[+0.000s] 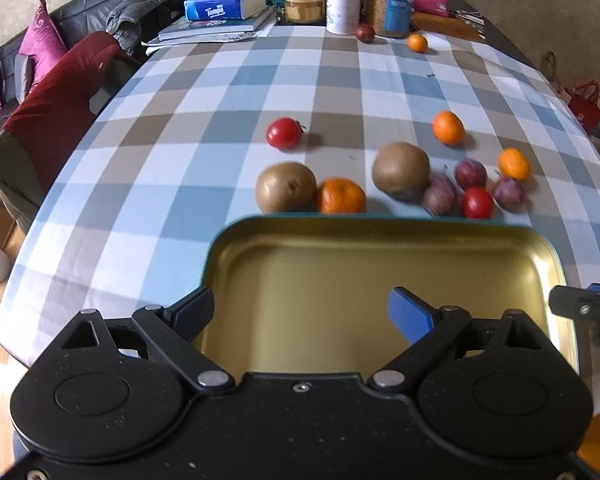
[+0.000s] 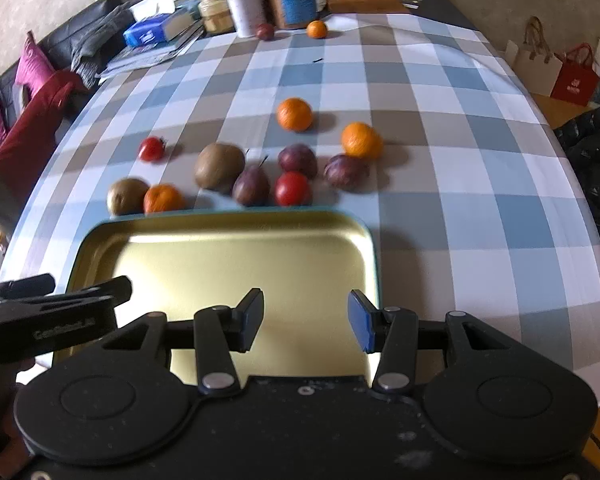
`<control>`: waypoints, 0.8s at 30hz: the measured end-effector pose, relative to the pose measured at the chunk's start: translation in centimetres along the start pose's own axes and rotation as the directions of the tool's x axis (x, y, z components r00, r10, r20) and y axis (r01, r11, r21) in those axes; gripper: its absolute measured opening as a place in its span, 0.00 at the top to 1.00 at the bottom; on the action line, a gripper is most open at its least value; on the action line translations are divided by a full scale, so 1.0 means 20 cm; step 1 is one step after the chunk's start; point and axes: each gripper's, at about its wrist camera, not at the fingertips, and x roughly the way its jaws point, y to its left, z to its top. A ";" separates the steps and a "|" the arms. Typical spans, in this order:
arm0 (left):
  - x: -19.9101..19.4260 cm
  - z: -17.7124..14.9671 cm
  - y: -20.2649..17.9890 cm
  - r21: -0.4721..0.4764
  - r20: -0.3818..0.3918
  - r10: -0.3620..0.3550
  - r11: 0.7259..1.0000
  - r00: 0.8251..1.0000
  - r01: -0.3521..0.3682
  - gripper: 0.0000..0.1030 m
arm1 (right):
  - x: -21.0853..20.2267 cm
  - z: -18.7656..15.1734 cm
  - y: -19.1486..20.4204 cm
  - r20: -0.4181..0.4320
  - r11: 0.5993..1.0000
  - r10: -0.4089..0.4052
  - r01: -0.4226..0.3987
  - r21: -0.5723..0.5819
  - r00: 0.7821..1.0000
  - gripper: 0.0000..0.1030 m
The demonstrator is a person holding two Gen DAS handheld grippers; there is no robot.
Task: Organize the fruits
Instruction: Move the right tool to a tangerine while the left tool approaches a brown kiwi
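Fruits (image 1: 401, 167) (kiwis, oranges, plums, tomatoes) lie scattered beyond the tray (image 1: 380, 228); both tongs spread, empty.

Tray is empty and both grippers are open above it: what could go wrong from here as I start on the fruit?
The kiwi, plum and tomato sit packed together, so open fingers reaching for one may knock the others rolling. The mandarin and second kiwi sit close against the tray rim, leaving little finger room.
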 end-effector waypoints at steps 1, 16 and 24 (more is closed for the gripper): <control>0.01 0.02 0.01 -0.005 0.001 0.000 1.000 1.000 0.000 0.08 | 0.01 0.03 -0.01 0.005 1.000 -0.009 0.009 0.006 1.000 0.53; 0.25 0.25 0.13 -0.030 -0.048 0.031 0.999 0.998 -0.032 0.13 | 0.14 0.30 -0.27 0.123 0.958 0.009 -0.044 0.284 0.992 0.52; 0.38 0.30 0.16 -0.042 -0.092 0.030 0.999 0.995 -0.034 0.11 | 0.31 0.37 -0.40 0.049 0.864 0.164 -0.168 0.474 0.985 0.51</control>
